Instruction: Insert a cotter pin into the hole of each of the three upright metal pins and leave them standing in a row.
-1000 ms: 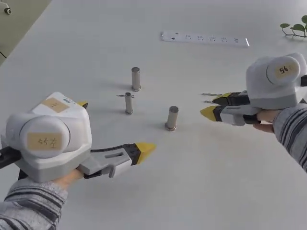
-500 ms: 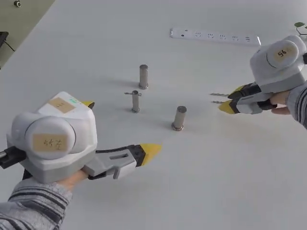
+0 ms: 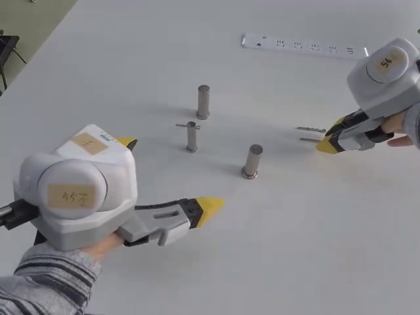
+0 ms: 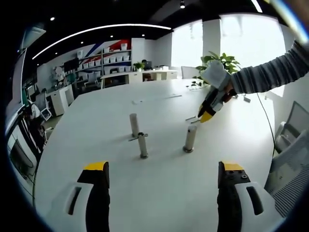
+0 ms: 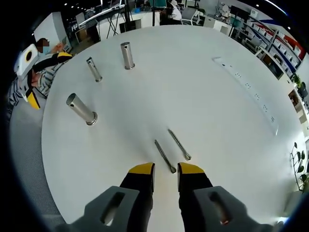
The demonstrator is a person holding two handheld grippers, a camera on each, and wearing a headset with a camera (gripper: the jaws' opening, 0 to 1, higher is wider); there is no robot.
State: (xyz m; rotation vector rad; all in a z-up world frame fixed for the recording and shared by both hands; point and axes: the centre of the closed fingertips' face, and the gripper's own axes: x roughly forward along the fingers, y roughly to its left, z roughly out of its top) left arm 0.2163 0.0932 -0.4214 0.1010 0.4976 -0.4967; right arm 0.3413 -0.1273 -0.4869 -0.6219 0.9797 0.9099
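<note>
Three upright metal pins stand on the white table: a far one [image 3: 203,102], a middle one [image 3: 191,136] with a cotter pin through its hole, and a nearer one [image 3: 252,161]. Two loose cotter pins [image 3: 310,130] [image 3: 308,139] lie flat to their right. My right gripper [image 3: 332,134] is narrowly open at the right ends of these cotter pins [image 5: 165,156] [image 5: 179,144], and one pin's end lies between its tips [image 5: 165,170]. My left gripper [image 3: 168,173] hovers wide open in front of the upright pins [image 4: 142,145], holding nothing [image 4: 164,169].
A white power strip [image 3: 298,47] lies at the far side of the table. A potted plant [image 4: 217,63] stands beyond the table's far end. Chairs and desks surround the table in the gripper views.
My right gripper has drawn back to the right, away from the upright pins, to the outer ends of the two lying cotter pins. The head camera shifted. The left gripper barely moved.
</note>
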